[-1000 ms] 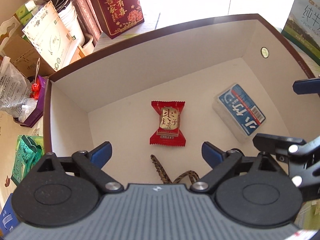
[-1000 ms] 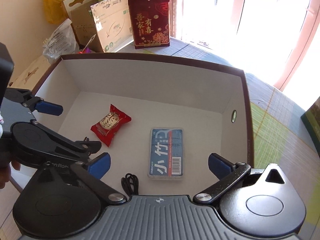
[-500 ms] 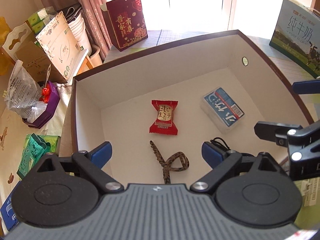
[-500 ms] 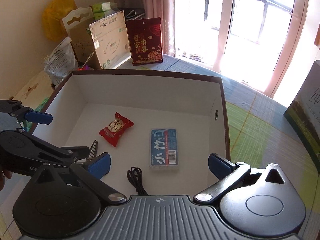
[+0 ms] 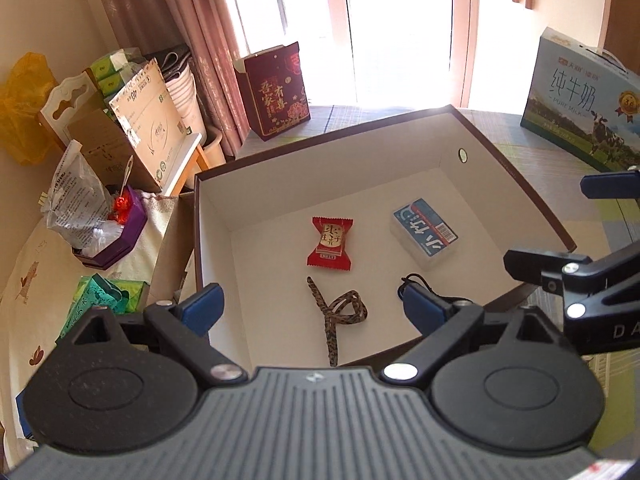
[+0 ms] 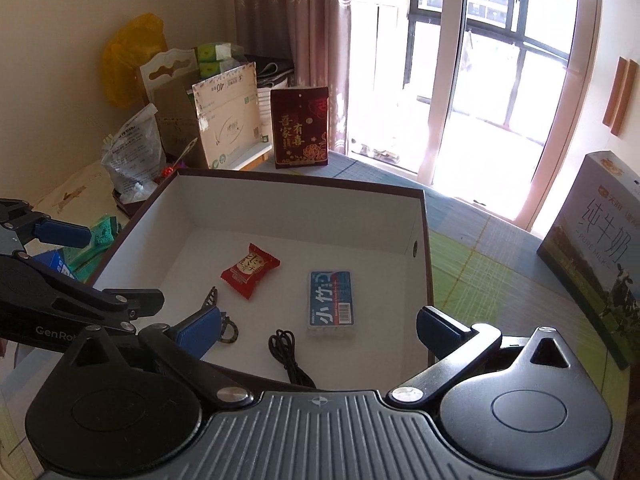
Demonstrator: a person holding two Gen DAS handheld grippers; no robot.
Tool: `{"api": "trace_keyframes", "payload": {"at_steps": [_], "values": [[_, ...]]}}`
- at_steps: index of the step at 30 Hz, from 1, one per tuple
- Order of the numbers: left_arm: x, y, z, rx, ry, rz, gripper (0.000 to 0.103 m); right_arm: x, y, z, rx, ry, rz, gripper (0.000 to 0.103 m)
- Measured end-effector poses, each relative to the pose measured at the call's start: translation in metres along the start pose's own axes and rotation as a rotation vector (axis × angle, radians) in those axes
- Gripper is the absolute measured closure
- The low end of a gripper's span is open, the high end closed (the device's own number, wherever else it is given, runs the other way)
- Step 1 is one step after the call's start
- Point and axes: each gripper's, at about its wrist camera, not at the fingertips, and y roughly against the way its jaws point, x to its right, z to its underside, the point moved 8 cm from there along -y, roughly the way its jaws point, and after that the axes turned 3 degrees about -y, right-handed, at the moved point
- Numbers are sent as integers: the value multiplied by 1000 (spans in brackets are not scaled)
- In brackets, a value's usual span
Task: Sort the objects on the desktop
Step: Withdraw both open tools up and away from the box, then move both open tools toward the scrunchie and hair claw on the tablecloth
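A brown box with a white inside [image 5: 516,184] [image 6: 304,184] stands on the table. In it lie a red candy packet [image 5: 330,243] [image 6: 250,270], a blue-labelled clear case [image 5: 425,233] [image 6: 330,303], a patterned hair tie [image 5: 338,314] [image 6: 212,297] and a black cable [image 6: 290,358] [image 5: 416,280]. My left gripper [image 5: 312,308] is open and empty above the box's near edge. My right gripper [image 6: 320,326] is open and empty above the near right side. Each gripper shows in the other's view: the right one [image 5: 568,236], the left one [image 6: 76,268].
A dark red gift bag [image 5: 276,90] [image 6: 300,132] stands behind the box. A milk carton box [image 5: 580,96] [image 6: 596,256] stands at the right. Cardboard boxes [image 5: 148,124], a plastic bag [image 5: 76,196], a purple box [image 5: 124,236] and green packets [image 5: 104,300] crowd the left.
Both grippers have pulled up and back from inside the box, so the whole box and room now show. Both stay open. The items in the box have not moved.
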Motion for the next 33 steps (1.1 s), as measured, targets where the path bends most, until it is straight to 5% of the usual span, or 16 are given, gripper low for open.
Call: {"api": "trace_keyframes", "payload": {"at_steps": [16,33], "values": [[13,70,22,107,5,-16,7,-12,62,20,113,-22,-19,2],[18,88,86,51,71,24,5,-16,107,70,153,-93,-35,2]]}}
